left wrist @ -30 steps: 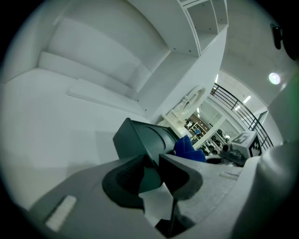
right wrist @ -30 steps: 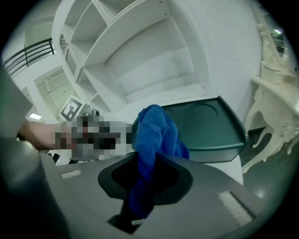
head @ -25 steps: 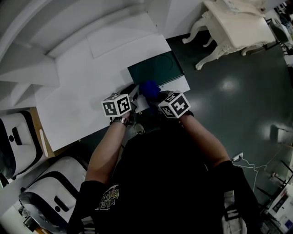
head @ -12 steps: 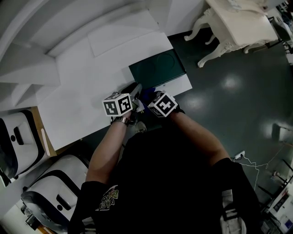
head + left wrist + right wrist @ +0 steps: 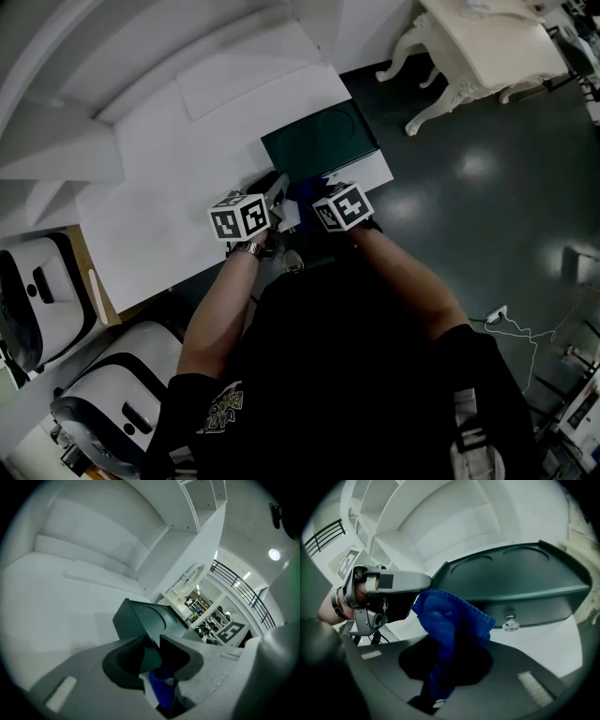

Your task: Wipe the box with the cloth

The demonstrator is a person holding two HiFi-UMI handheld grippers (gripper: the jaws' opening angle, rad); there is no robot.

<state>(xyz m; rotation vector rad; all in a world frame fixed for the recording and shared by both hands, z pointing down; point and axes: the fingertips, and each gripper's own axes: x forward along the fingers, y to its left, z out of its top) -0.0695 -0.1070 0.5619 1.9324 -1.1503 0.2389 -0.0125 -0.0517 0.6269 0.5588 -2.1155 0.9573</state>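
The dark green box (image 5: 319, 141) stands near the white table's right end; its lid has a round recess, and a small knob (image 5: 510, 624) shows on its front. A blue cloth (image 5: 445, 616) rises from between the jaws of my right gripper (image 5: 440, 686), which is shut on it just in front of the box (image 5: 511, 583). My left gripper (image 5: 281, 184) reaches in from the left, and its tip meets the cloth's upper corner. In the left gripper view the jaws (image 5: 157, 644) are closed, with blue cloth (image 5: 161, 691) in the slit between them and the box (image 5: 150, 618) right ahead.
The white table (image 5: 178, 178) carries a flat white panel (image 5: 253, 80) behind the box. White steps rise at the back left. A cream carved table (image 5: 487, 47) stands on the dark floor to the right. White padded seats (image 5: 37, 291) sit at the left.
My right gripper has moved left, close to the left gripper. The cloth, plainly seen a second ago, is now mostly hidden between the two. The left gripper has stayed put.
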